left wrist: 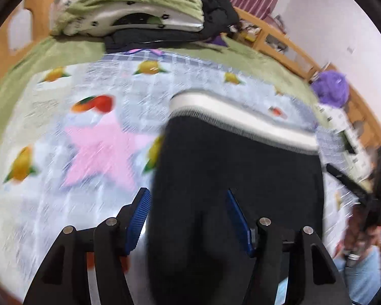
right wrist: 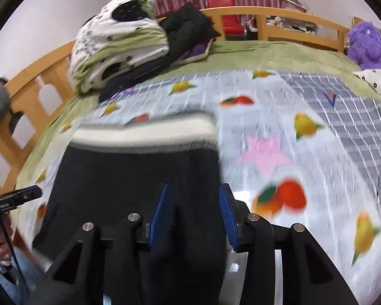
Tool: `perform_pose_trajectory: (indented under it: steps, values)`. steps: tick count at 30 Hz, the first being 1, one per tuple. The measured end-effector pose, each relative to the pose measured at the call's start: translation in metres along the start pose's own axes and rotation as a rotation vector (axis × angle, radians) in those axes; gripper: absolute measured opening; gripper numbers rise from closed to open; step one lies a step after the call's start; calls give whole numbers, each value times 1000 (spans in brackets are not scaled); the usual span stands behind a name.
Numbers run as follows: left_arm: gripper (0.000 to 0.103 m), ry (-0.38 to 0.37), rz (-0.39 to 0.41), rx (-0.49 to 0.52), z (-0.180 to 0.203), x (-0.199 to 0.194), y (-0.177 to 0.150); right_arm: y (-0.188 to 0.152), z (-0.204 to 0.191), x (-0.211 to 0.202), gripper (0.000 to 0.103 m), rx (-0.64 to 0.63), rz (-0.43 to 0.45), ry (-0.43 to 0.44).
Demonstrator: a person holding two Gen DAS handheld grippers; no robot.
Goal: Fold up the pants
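Black hand-held gripper, left [left wrist: 188, 218]: blue ribbed pads parted wide, black fabric pants with white ribbed waistband [left wrist: 236, 157] lying between them, pads not pressing. Black hand-held gripper, right [right wrist: 194, 213]: blue pads parted narrower, pants [right wrist: 139, 175] edge between them, contact unclear through blur. Pants rest on white fruit-print quilt with pink star [right wrist: 266, 152], spread over green bed sheet [right wrist: 254, 53]. Purple plush toy [right wrist: 367, 44] at wooden bed rail [right wrist: 299, 20]. Containers, legible writing: none discernible.

pants [right wrist: 139, 175] on blanket [right wrist: 304, 152] mid-bed, bedding pile [right wrist: 116, 48] behind, plush toy [right wrist: 367, 44] far right by rail
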State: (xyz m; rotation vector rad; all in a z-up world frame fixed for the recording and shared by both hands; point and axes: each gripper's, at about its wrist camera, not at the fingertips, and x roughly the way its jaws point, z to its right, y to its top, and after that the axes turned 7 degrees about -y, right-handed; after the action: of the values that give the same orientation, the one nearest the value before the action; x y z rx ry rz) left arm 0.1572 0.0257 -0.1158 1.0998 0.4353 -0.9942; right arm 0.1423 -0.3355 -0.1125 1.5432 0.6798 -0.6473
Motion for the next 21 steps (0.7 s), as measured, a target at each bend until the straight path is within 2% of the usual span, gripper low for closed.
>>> perform_pose_trajectory:
  steps: [2,5,6,7,8,9,10,11,12,13,14,15,17,19,21]
  values:
    - [59,0,-3,-10,-4,19,21,27,7,27,42,31,-21,3]
    - [59,27,-32,-5,-11,51,40,45,19,61,47,85,-92,72]
    - [64,33,-51,-19,-15,62,43,45,20,74,49,96,-126,101]
    - [67,19,-68,-48,-22,73,46,45,23,88,51,115,-152,125]
    - [69,-26,-75,-93,-31,83,46,43,24,92,46,131,-148,143]
    - [51,-75,-78,-132,-37,90,45,41,25,93,44,145,-141,177]
    - [33,-154,-83,-167,-42,94,44,44,24,93,29,139,-128,164]
    - [21,-214,-35,-193,-42,87,44,48,21,90,16,129,-115,143]
    - [19,-238,20,-170,-36,76,48,56,20,82,16,146,-91,190]
    - [19,-225,33,-128,-29,72,51,63,22,69,16,184,-36,238]
    - [19,-211,32,-106,-26,74,53,66,16,63,15,145,-7,208]
    - [19,-208,12,-123,-30,85,53,67,6,67,15,67,-11,133]
    - [26,-205,-34,-187,-42,108,46,58,2,95,16,33,-94,63]
    - [33,-217,-33,-211,-46,107,46,51,17,110,18,108,-106,110]
    - [46,-163,-42,-176,-39,98,49,57,24,108,23,115,-154,142]
